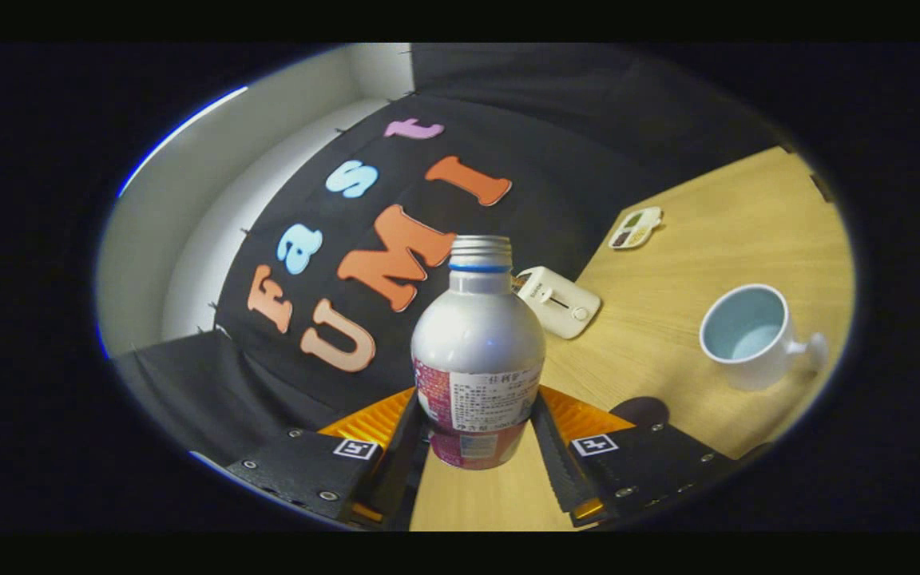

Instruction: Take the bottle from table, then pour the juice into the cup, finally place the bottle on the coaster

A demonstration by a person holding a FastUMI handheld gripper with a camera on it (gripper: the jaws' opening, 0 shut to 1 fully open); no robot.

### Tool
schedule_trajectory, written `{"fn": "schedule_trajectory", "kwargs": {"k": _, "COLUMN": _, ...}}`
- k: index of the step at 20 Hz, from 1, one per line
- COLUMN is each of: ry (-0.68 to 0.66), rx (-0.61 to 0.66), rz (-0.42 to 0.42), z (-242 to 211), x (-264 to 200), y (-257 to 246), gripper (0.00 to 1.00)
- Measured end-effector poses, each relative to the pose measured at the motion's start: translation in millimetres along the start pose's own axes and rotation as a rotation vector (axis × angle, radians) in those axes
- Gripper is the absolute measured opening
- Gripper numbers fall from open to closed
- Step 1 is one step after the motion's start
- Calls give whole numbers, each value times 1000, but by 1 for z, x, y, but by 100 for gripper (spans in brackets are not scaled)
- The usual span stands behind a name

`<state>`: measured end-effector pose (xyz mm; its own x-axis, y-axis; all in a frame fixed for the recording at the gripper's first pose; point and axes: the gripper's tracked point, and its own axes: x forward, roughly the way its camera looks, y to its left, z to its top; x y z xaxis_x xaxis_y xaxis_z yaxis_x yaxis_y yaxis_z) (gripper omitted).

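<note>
the tongs [477,435] are tilting to one side, their two fingers [404,447] reaching forward and closing in from either side, both pressing on the lower body of the bottle [477,351] held between them.

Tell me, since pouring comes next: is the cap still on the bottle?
No, the bottle, held between the gripper fingers, shows a bare threaded neck with no cap on it.

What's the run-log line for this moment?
phase: bottle lifted, tilted | gripper: shut on bottle | cap: off | cup: upright on table, beyond fingers | pour: not started
</note>
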<state>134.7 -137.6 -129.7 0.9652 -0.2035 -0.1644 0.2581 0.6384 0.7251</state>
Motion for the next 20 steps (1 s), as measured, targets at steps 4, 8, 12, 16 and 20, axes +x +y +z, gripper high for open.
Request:
{"fn": "schedule_trajectory", "kwargs": {"k": 4, "ry": -30, "rx": -186, "rz": 0, "z": -9, "x": 14, "y": -4, "gripper": 73}}
{"fn": "schedule_trajectory", "kwargs": {"k": 8, "ry": -61, "rx": -365, "rz": -14, "z": -10, "x": 18, "y": -8, "gripper": 73}}
{"fn": "schedule_trajectory", "kwargs": {"k": 12, "ry": -65, "rx": -561, "rz": -33, "z": -15, "x": 19, "y": -11, "gripper": 73}}
{"fn": "schedule_trajectory", "kwargs": {"k": 16, "ry": -67, "rx": -720, "rz": -56, "z": -17, "x": 28, "y": -17, "gripper": 73}}
{"fn": "schedule_trajectory", "kwargs": {"k": 20, "ry": -39, "rx": -865, "rz": -93, "z": -26, "x": 33, "y": -28, "gripper": 73}}
